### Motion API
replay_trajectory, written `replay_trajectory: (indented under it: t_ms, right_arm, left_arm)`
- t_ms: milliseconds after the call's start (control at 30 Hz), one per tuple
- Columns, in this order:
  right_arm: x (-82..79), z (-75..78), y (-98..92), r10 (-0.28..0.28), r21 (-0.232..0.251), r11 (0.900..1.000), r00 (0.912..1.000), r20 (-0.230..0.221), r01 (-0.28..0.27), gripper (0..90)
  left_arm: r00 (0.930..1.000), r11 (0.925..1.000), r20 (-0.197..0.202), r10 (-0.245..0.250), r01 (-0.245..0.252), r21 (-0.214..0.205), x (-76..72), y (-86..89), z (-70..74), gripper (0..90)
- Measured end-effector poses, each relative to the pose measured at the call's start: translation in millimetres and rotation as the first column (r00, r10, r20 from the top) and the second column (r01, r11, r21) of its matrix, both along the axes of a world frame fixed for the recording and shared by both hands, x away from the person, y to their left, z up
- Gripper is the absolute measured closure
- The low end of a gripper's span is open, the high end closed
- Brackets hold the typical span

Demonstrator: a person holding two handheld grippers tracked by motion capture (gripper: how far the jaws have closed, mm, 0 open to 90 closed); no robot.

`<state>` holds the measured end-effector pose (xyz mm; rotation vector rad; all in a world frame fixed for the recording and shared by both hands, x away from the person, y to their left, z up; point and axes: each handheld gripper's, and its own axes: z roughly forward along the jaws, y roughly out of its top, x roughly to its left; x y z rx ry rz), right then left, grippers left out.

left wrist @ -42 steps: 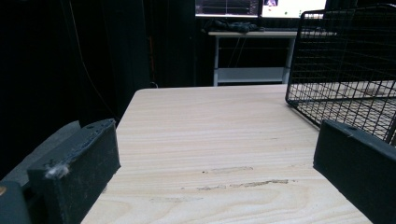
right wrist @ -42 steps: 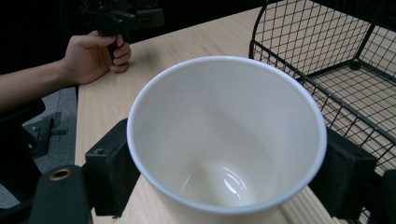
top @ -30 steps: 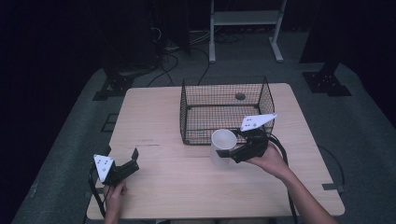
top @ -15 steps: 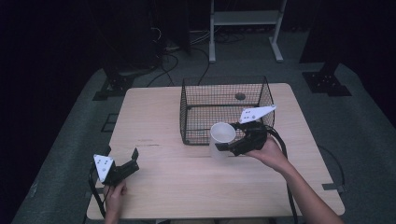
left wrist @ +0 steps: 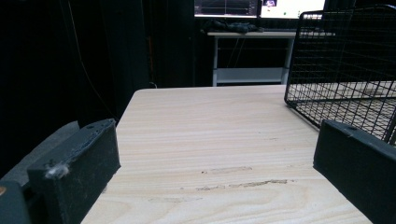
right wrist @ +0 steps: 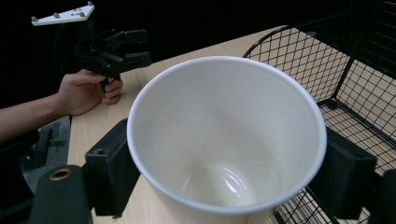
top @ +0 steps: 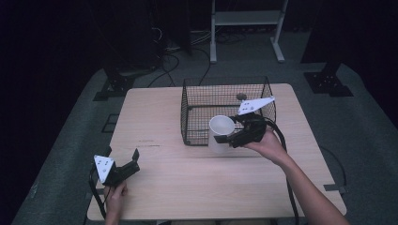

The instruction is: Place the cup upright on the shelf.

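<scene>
The right hand-held gripper (top: pixel 224 139) is clamped on a smooth, glossy white round cup (top: pixel 220 132), its matte black block jaws pressing opposite walls. The cup hangs at the front wall of the black wire-mesh basket (top: pixel 197 108), near the centre of the pale wood-grain surface (top: pixel 155 126). At 8 o'clock the left hand-held gripper (top: pixel 135 157) rests, jaws apart.

The room is dark, its walls lost in black. A grey carpeted floor (top: pixel 75 122) surrounds the light wooden counter (top: pixel 155 117). Behind it stands a white metal stand (top: pixel 246 28) with a low shelf, and cables (top: pixel 173 51) trail over the floor near it. Black floor brackets (top: pixel 326 82) sit at either side. Far off, what may be lit screens (left wrist: pixel 259 7) glow above a pale desk.
</scene>
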<state>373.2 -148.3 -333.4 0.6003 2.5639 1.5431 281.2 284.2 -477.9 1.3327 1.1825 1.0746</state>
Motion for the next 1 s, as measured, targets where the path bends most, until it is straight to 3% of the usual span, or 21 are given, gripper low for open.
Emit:
replay_trajectory:
  t_ms: [1000]
  right_arm:
    - [33.4, 24.3, 9.9, -0.031, -0.001, 0.9995, 0.9995, 0.001, 0.031, 19.2]
  left_arm:
    - [1.0000, 1.0000, 0.003, -0.002, 0.002, 0.001, -0.3, -0.5, -0.1, 0.0]
